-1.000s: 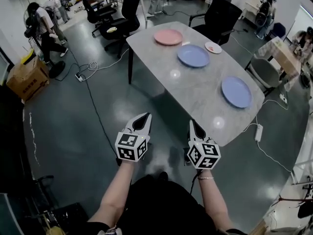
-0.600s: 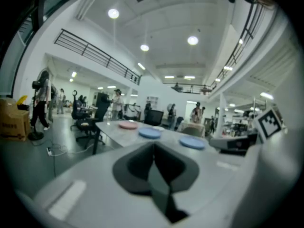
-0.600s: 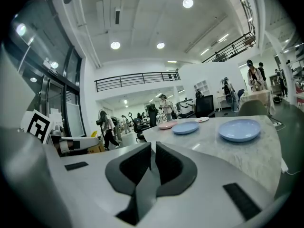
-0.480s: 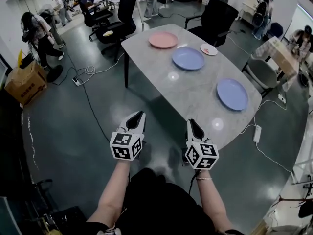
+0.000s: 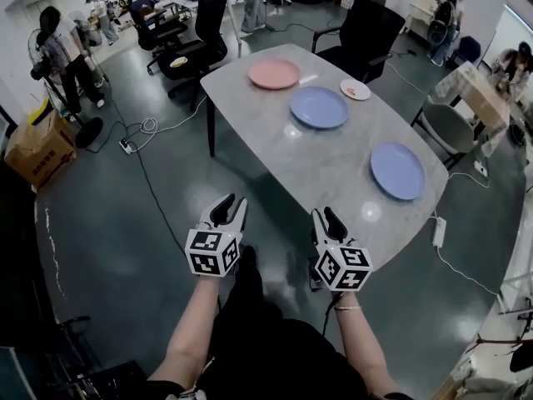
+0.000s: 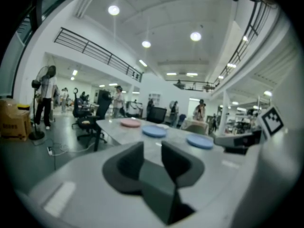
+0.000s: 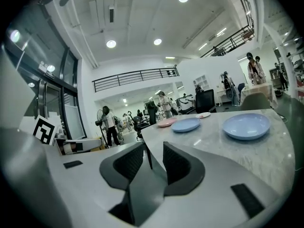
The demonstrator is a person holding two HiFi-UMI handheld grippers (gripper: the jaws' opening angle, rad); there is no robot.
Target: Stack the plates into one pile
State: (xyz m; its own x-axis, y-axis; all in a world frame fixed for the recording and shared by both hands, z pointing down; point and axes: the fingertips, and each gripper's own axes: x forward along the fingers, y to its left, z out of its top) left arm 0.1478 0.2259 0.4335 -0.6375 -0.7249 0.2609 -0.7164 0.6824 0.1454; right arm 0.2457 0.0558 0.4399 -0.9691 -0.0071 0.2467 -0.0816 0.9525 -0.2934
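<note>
Right gripper [image 7: 153, 156], jaws just opening — empty, table [image 7: 216, 137] ahead, near blue plate [image 7: 247, 126], far blue plate [image 7: 185, 124], pink plate [image 7: 166, 123]

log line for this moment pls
left gripper: jaws just opening, empty | right gripper: jaws just opening, empty | plates: spread apart on table, unstacked

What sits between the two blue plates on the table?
Only bare tabletop lies between the far blue plate and the near blue plate, shown in the head view; the small white plate sits aside.

A cardboard box [image 5: 37, 150] sits far left — a black office chair [image 5: 366, 27] stands beyond the table [image 5: 325, 169].
</note>
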